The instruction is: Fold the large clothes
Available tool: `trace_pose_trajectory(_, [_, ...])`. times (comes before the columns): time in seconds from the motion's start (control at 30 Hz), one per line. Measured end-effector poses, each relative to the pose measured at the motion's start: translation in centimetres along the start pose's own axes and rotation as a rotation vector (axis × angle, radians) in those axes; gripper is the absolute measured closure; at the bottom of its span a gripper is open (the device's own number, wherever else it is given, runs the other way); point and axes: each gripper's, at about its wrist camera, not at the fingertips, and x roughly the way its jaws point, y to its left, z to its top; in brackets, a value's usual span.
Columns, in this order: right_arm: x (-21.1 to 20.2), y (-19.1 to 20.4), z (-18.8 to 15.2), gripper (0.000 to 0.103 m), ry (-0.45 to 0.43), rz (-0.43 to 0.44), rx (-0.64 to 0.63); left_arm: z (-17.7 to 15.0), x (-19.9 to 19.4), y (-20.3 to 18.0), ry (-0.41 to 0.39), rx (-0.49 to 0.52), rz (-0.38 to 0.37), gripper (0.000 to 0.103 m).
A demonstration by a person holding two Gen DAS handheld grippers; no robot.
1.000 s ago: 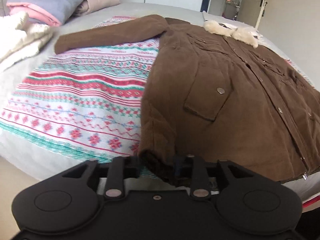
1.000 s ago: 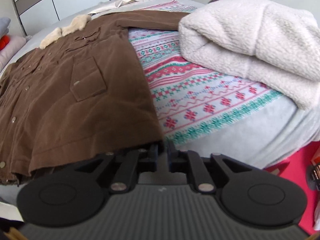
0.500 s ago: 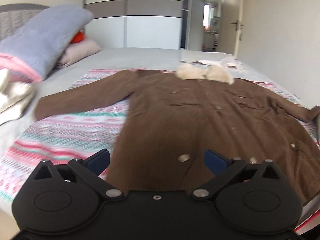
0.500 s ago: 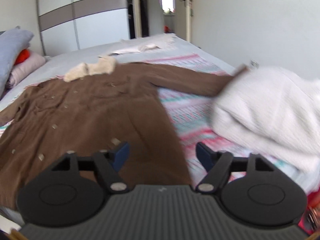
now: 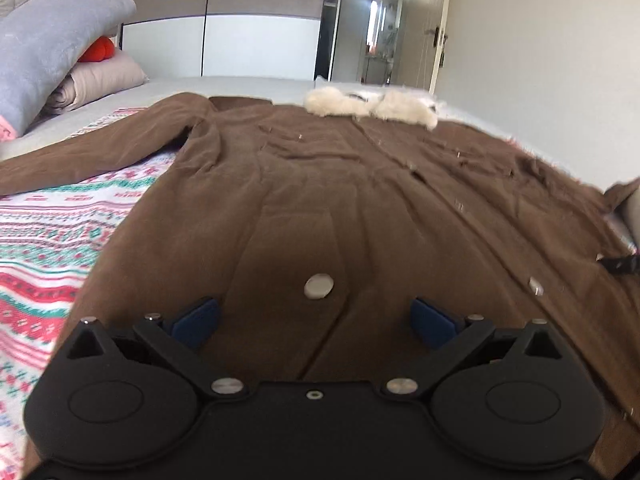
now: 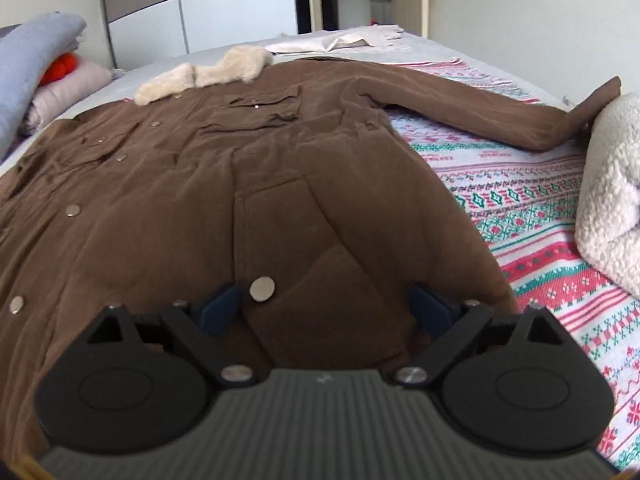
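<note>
From the left wrist camera, the brown coat [image 5: 360, 200] lies spread flat, front side up, over a patterned knit blanket [image 5: 48, 232] on the bed [image 5: 240, 82]. Its cream fur collar [image 5: 368, 106] sits at the far end, toward the wardrobe [image 5: 224, 36], and one sleeve [image 5: 104, 152] stretches out to the left across the blanket. The left gripper [image 5: 314, 322] hangs low over the hem end with its jaws spread wide, the blue pads [image 5: 196, 320] well apart and nothing between them but coat fabric below; a metal snap [image 5: 319, 286] on a pocket flap shows just ahead of them. A grey pillow [image 5: 52, 48], an orange-red item [image 5: 98, 49] and a folded beige blanket [image 5: 100, 84] are piled at the far left.

From the right wrist camera, the same coat [image 6: 248, 184] fills the middle, its fur collar [image 6: 204, 74] far off and the other sleeve [image 6: 480, 100] running right across the blanket [image 6: 532, 208], its cuff reaching a fluffy white throw [image 6: 612, 200]. The right gripper [image 6: 324, 308] is likewise wide apart, holding nothing, poised over a lower pocket with a snap [image 6: 262, 289] just beside its left pad [image 6: 222, 306]. A row of snaps [image 6: 73, 210] runs down the coat's front at the left. Pale cloth [image 6: 336, 42] lies beyond the collar.
</note>
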Motion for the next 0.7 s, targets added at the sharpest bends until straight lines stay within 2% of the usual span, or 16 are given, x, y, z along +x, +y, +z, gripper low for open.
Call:
trace_pose_trajectory(0.17, [-2.4, -0.8, -2.1, 0.01, -0.003, -0.003, -0.049, -1.4, -1.6, 0.2, 0.015, 0.06, 0.003, 0.0])
trace_pose_trajectory(0.3, [-4.2, -1.5, -2.7, 0.01, 0.031, 0.001, 0.011, -1.7, -2.9, 0.3, 0.067, 0.056, 0.014, 0.0])
trace_pose_trajectory(0.4, [-5.2, -1.7, -2.7, 0.01, 0.082, -0.031, 0.028, -1.8, -4.1, 0.2, 0.115, 0.054, 0.018, 0.0])
trace_pose_trajectory(0.53, [-6.5, -1.6, -2.3, 0.009, 0.12, -0.06, 0.071, -1.4, -5.9, 1.0, 0.166, -0.004, -0.023, 0.0])
trace_pose_trajectory(0.57, [-7.1, -1.5, -2.1, 0.006, 0.118, -0.065, 0.076, -1.1, -6.3, 1.4, 0.169, -0.032, -0.036, 0.0])
trace_pose_trajectory(0.7, [-8.9, 0.1, -0.1, 0.001, 0.046, -0.04, 0.045, 0.8, -7.3, 3.2, 0.122, -0.125, -0.022, 0.0])
